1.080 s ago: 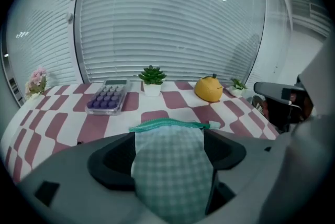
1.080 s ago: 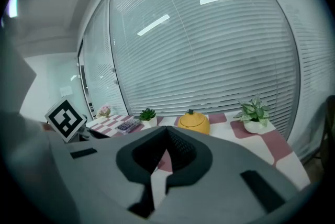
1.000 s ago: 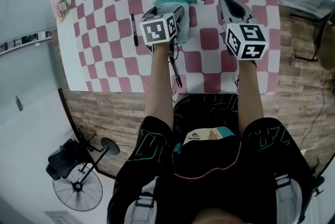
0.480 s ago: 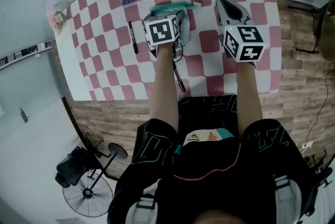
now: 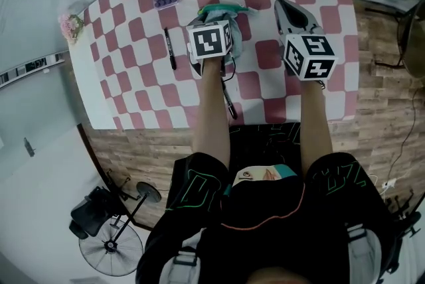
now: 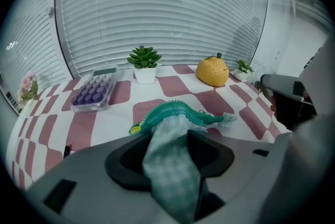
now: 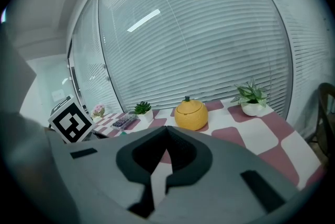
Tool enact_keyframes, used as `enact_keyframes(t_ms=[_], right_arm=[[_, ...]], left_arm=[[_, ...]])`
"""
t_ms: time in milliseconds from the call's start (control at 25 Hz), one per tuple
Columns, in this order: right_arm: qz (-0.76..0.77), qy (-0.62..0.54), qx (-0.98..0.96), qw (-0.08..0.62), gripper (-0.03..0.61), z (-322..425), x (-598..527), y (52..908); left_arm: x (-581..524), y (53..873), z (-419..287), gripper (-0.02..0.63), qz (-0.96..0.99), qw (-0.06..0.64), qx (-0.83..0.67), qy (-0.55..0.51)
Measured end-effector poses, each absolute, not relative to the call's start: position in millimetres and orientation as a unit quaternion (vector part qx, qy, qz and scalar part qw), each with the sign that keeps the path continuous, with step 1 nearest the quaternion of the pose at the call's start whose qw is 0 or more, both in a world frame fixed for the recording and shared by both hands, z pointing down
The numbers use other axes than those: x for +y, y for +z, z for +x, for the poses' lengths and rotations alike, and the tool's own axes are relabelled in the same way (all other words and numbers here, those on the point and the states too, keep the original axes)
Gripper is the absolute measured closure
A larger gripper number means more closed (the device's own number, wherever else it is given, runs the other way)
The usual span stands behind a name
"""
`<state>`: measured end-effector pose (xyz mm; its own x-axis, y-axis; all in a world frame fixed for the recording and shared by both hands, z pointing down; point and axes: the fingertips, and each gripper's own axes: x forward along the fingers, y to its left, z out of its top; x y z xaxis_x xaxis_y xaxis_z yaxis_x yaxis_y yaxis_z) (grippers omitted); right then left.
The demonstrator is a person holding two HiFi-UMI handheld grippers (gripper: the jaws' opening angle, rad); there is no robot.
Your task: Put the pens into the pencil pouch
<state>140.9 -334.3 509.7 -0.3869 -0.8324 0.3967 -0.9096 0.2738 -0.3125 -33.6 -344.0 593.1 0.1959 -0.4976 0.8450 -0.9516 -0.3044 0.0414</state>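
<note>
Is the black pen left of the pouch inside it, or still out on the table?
Out. The black pen lies bare on the checked table, left of the pencil pouch and apart from it.

Staged home-or-office desk corner indicated: pink-checked tabletop (image 5: pixel 133 77) set against slatted window blinds (image 6: pixel 167 19), potted succulent (image 6: pixel 144 63) placed at back edge, wood-plank floor (image 5: pixel 378 123), floor fan (image 5: pixel 109 247) seen beside.

No legible text; square markers only, on left gripper (image 5: pixel 214 18), right gripper (image 5: pixel 281 5).
</note>
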Motion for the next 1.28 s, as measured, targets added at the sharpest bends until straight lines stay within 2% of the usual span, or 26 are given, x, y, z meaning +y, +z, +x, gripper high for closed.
enact_keyframes(t_ms=[240,400,640,960,1280], right_arm=[[0.542,0.246,-0.800,0.076,0.578,139,-335,504],[0.536,0.241,-0.805,0.080,0.578,140,-332,499],[0.528,0.229,-0.814,0.079,0.578,151,-329,489],[0.504,0.199,-0.838,0.068,0.578,151,-325,463],[0.488,0.146,-0.860,0.028,0.578,156,-314,409]], left_arm=[[-342,594,-26,0.554,0.731,0.292,-0.484,0.383],[-342,589,-28,0.588,0.747,0.285,-0.481,0.359],[-334,553,-27,0.592,0.775,0.249,-0.521,0.256],[-319,472,-27,0.591,0.803,0.150,-0.563,0.123],[-284,390,-24,0.591,0.817,0.056,-0.574,0.017]])
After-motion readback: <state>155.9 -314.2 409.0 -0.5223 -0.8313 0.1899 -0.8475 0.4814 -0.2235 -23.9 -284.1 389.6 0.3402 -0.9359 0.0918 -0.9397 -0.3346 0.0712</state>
